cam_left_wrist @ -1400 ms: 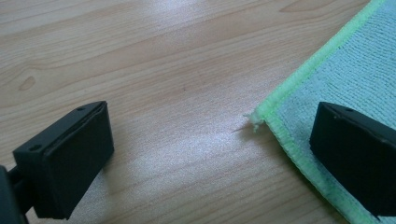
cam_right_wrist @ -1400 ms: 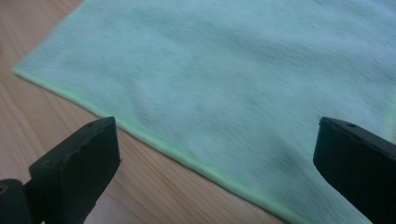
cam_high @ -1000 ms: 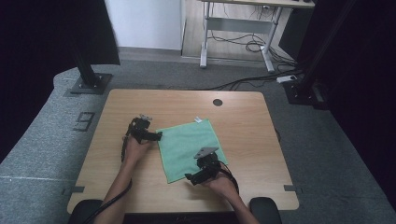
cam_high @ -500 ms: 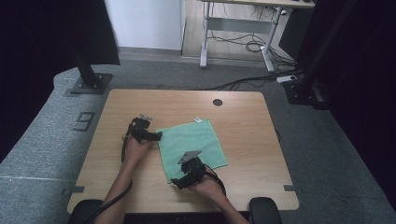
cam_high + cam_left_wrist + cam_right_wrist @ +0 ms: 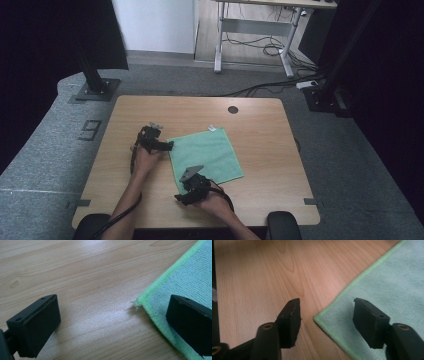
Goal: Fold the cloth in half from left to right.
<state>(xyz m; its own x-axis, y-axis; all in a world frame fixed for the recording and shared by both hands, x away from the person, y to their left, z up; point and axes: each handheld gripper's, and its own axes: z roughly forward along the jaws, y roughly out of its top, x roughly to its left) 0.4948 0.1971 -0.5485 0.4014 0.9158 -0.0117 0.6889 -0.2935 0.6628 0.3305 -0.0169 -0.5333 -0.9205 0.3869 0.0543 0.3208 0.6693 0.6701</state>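
A light green cloth (image 5: 206, 152) lies flat in the middle of the wooden table (image 5: 260, 150), with a white tag (image 5: 212, 128) at its far corner. My left gripper (image 5: 168, 145) rests at the cloth's left corner. In the left gripper view it (image 5: 112, 320) is open, the corner (image 5: 138, 302) lies between the jaws, and one jaw is over the fabric. My right gripper (image 5: 186, 190) sits at the near-left corner. In the right gripper view it (image 5: 327, 312) is open astride that corner (image 5: 316, 317). Neither gripper holds anything.
A round cable hole (image 5: 233, 109) is in the tabletop near the far edge. Bare wood runs to the right of the cloth. Black stands (image 5: 95, 85) and a desk frame (image 5: 255, 35) with cables stand on the floor beyond the table.
My right gripper has slid left along the cloth's near edge to its near-left corner. The left gripper and the cloth have stayed put.
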